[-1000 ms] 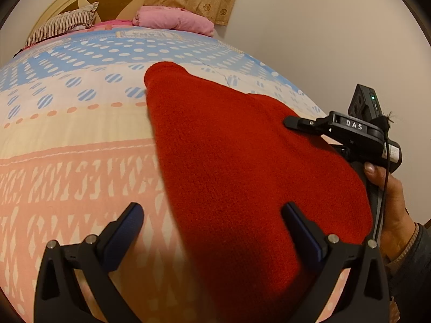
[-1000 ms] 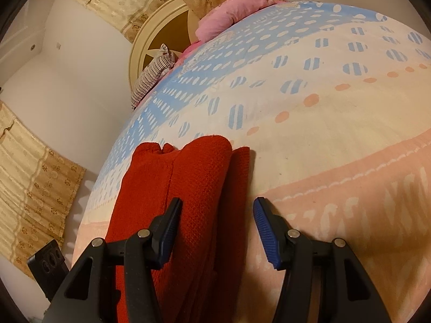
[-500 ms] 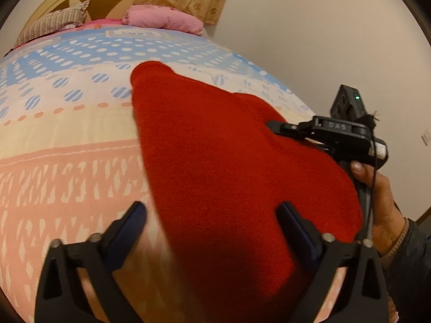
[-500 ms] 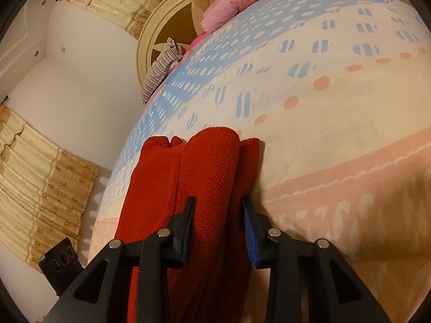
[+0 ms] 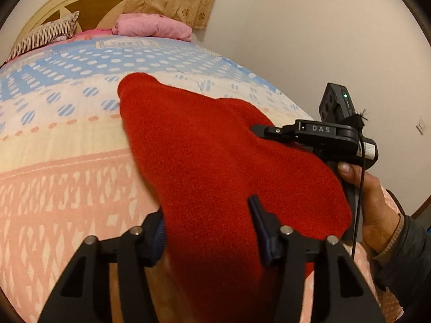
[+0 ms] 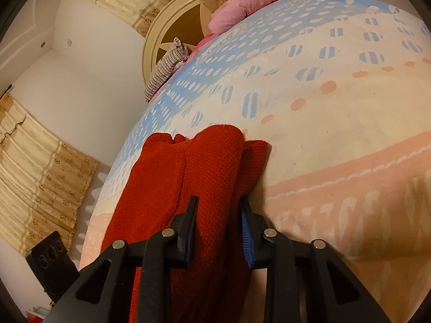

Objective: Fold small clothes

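A red knitted garment lies on the patterned bedspread, partly folded lengthwise. In the left wrist view my left gripper straddles the garment's near end with its fingers closing around the cloth. The right gripper shows there at the garment's right edge, held by a hand. In the right wrist view my right gripper is shut on a folded ridge of the red garment, with both pads pressed against the knit.
A pink pillow and a striped pillow lie by the round headboard at the bed's far end. A white wall runs along the bed's right side. Tan curtains hang to the left.
The right gripper has closed from open onto the garment's folded edge. The left gripper's fingers have narrowed around the near end of the garment.
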Tool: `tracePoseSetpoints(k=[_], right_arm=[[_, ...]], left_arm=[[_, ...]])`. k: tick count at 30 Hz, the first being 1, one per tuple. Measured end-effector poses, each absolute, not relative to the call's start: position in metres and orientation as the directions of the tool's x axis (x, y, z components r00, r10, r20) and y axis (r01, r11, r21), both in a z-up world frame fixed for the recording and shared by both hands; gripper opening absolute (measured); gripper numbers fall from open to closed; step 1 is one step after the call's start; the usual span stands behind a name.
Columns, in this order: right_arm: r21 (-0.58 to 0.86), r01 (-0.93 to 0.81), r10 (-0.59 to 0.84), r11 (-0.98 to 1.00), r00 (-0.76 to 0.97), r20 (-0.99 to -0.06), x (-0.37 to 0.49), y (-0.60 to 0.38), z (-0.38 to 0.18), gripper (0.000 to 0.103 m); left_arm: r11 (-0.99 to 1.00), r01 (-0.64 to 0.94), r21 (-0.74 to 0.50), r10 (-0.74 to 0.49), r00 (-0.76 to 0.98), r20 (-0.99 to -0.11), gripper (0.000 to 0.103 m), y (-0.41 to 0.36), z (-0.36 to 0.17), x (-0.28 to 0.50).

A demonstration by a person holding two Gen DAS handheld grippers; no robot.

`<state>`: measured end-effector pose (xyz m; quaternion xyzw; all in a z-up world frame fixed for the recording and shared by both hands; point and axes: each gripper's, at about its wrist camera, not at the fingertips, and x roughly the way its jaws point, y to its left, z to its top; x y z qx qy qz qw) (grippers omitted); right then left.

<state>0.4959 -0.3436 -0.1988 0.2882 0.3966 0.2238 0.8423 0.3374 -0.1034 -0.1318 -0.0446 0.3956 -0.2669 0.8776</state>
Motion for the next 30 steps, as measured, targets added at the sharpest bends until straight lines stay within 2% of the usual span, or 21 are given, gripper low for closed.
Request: tracePoseSetpoints(k=[4,13,21,30], right_arm=[[0.648,-0.175,0.598,0.741,0.611,-0.518,0.487,-0.342,-0.193,0.027],[0.601,-0.211,0.576,0.771,0.634,-0.516,0.46,-0.325,-0.176,0.027],[0.616,-0.268,0.62,0.741,0.627,-0.472,0.429,-0.298,-0.157,0.027],[0.62,-0.308,0.654,0.721,0.599,-0.463,0.4,-0.254,-0.151,0.027]], left_arm=[[0.861,0.437,-0.261,-0.486,0.554,-0.676,0.047,-0.104,-0.126,0.331],[0.87,0.449,-0.205,-0.454,0.566,-0.688,0.044,-0.099,-0.118,0.311],[0.878,0.432,-0.206,-0.445,0.579,-0.683,0.043,-0.079,-0.11,0.282],[0.893,0.401,-0.204,-0.426,0.609,-0.669,0.042,-0.046,-0.101,0.255]])
